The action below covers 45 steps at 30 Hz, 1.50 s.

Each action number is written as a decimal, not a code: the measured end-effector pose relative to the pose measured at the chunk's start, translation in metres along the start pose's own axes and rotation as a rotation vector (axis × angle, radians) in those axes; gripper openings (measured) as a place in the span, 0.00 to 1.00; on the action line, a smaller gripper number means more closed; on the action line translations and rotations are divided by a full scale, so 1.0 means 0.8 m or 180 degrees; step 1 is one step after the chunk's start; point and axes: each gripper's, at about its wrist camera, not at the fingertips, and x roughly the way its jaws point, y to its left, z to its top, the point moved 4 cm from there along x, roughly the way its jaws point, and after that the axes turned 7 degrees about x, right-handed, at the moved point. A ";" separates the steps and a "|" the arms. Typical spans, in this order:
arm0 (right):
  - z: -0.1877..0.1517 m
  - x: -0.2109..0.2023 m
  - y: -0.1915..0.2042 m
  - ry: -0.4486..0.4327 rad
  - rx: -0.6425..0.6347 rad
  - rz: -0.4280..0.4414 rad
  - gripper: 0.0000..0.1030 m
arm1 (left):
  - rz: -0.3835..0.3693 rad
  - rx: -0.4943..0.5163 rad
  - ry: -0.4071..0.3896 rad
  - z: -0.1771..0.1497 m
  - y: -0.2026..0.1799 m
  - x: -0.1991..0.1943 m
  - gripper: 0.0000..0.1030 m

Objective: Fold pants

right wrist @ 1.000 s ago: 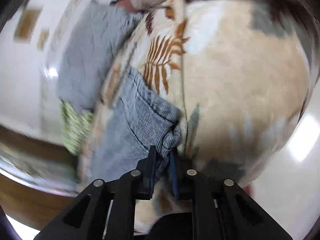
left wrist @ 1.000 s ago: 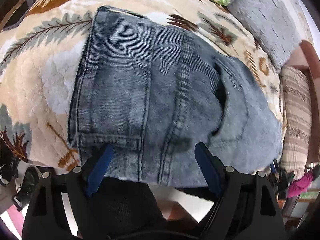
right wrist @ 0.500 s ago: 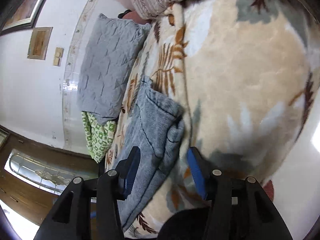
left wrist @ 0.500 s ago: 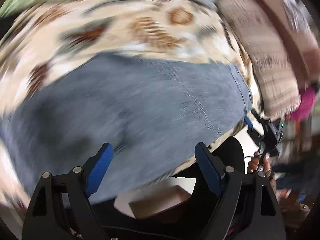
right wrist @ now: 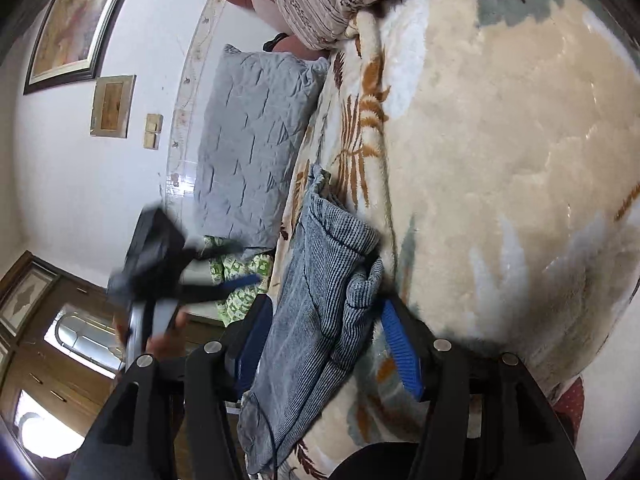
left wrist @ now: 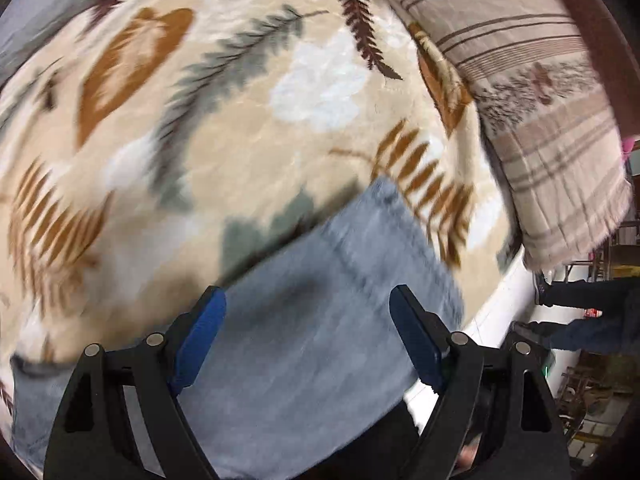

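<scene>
The grey-blue jeans (left wrist: 320,364) lie folded on a cream leaf-print blanket (left wrist: 240,140) near the bed's edge. My left gripper (left wrist: 306,300) hovers above them, pointing steeply down, open wide with nothing between its blue pads; this view is blurred by motion. In the right wrist view the jeans (right wrist: 320,260) run away from me in a narrow folded strip with a bunched corner. My right gripper (right wrist: 324,308) straddles that near end and its jaws are opening. The cloth lies between the pads, which do not press on it.
A striped pillow (left wrist: 540,120) and a grey quilted pillow (right wrist: 248,140) lie at the head of the bed, with a green patterned cloth (right wrist: 236,272) beside them. A person's dark trouser leg (left wrist: 588,320) stands beyond the bed edge. Framed pictures (right wrist: 80,28) hang on the wall.
My right gripper has let go of the bunched jeans corner and its jaws have spread. My left gripper has swept fast across the jeans toward their other end, rolling as it went.
</scene>
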 end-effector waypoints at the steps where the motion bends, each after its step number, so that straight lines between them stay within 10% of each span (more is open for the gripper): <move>1: 0.000 0.000 -0.001 0.0006 0.0001 0.0017 0.57 | -0.0003 0.0016 0.0041 0.008 -0.004 0.008 0.82; 15: 0.004 -0.007 -0.007 0.0121 -0.0017 0.0191 0.59 | -0.0333 0.0499 0.0615 0.044 -0.031 0.072 0.82; 31: -0.003 -0.003 -0.007 0.0237 0.0033 0.0318 0.49 | -0.0649 0.1353 0.0689 0.031 -0.102 0.091 0.90; 39: -0.007 -0.002 -0.016 0.0205 0.0132 0.0181 0.22 | -0.0559 0.1183 0.0218 0.010 -0.083 0.066 0.18; 45: -0.004 0.001 0.010 0.0203 -0.0064 0.0082 0.22 | -0.0777 0.0934 -0.0088 -0.006 -0.057 0.024 0.11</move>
